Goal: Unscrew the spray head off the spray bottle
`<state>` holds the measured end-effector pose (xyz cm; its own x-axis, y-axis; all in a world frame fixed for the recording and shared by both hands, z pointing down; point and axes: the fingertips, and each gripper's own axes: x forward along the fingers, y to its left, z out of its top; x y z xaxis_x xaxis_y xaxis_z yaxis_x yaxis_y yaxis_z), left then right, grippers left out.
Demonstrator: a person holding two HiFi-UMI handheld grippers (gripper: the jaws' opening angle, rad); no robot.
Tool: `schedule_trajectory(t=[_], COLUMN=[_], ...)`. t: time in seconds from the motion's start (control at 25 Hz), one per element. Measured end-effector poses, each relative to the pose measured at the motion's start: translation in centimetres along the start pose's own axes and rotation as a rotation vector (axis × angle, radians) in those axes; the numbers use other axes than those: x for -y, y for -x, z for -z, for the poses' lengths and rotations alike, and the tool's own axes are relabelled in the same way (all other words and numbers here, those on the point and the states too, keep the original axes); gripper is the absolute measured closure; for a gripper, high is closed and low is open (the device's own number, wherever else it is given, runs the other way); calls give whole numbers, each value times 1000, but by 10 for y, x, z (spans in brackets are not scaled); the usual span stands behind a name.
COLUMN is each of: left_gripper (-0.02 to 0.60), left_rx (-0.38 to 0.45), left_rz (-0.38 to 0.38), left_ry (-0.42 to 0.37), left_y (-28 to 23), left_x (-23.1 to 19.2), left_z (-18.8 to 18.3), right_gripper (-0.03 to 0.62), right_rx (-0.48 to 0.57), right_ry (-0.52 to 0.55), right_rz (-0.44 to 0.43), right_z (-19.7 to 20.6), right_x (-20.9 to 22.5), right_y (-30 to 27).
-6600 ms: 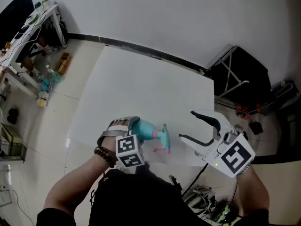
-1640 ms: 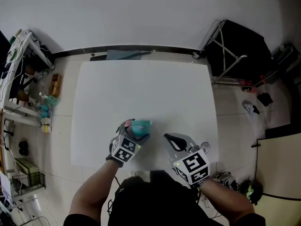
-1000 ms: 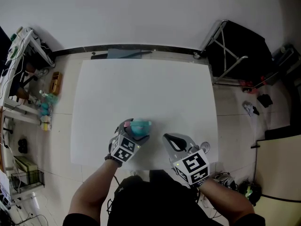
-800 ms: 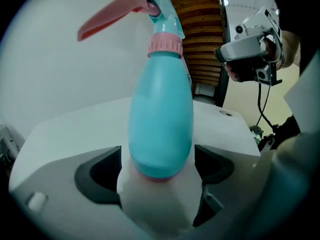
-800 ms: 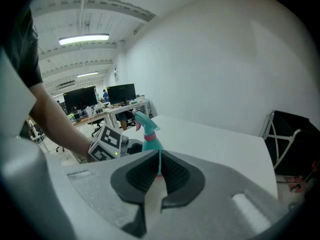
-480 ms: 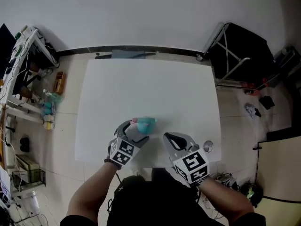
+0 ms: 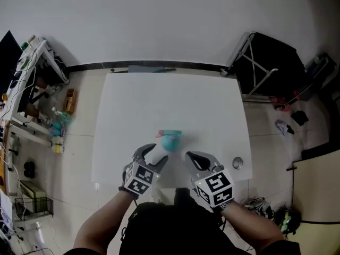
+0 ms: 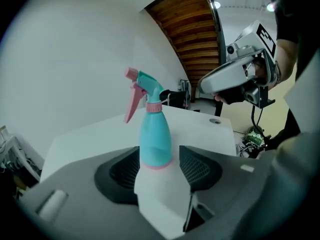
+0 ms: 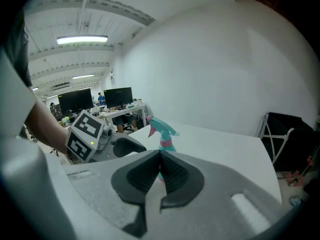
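A teal spray bottle (image 7: 171,141) with a pink trigger and collar stands upright on the white table (image 7: 159,100), its spray head (image 8: 143,85) on the neck. My left gripper (image 7: 153,155) sits just short of it on the near side. Its jaws have just been closing, but they stand apart and the pads touch nothing; in the left gripper view the bottle (image 8: 155,139) rises just beyond their gap. My right gripper (image 7: 197,158) is near the table's front edge, to the bottle's right, shut and empty. In the right gripper view the bottle (image 9: 163,129) shows above the closed jaws.
A small round metal piece (image 7: 237,163) lies by the table's right edge. A black folding stand (image 7: 265,62) is on the floor at the back right. Cluttered shelving (image 7: 32,89) lines the left side. The table's front edge runs just under both grippers.
The left gripper has drawn back from the bottle toward the person and its jaws have narrowed. The bottle stays standing on its own. The right gripper has hardly moved.
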<state>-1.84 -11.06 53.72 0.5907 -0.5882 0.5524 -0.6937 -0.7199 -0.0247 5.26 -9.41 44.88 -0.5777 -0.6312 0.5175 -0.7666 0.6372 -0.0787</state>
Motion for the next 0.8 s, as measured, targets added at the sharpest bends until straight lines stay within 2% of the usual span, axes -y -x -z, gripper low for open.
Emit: schedule_trajectory(t=[0.32,0.6,0.8], left_gripper=[439,565,565], left_rx=[100,123,148], left_rz=[-1,-2,15], left_ry=[-36,-32,30], left_y=[41,67,81], left_x=[7,12,16], left_z=[-28,-39,-54], right_gripper=[600,602,602], right_rx=[36,71,84], right_ry=[-36,-46,-53], right_rz=[46,77,91], right_z=[-1,-10,-17], right_x=[-23,-43,-55], right_y=[9,15,18])
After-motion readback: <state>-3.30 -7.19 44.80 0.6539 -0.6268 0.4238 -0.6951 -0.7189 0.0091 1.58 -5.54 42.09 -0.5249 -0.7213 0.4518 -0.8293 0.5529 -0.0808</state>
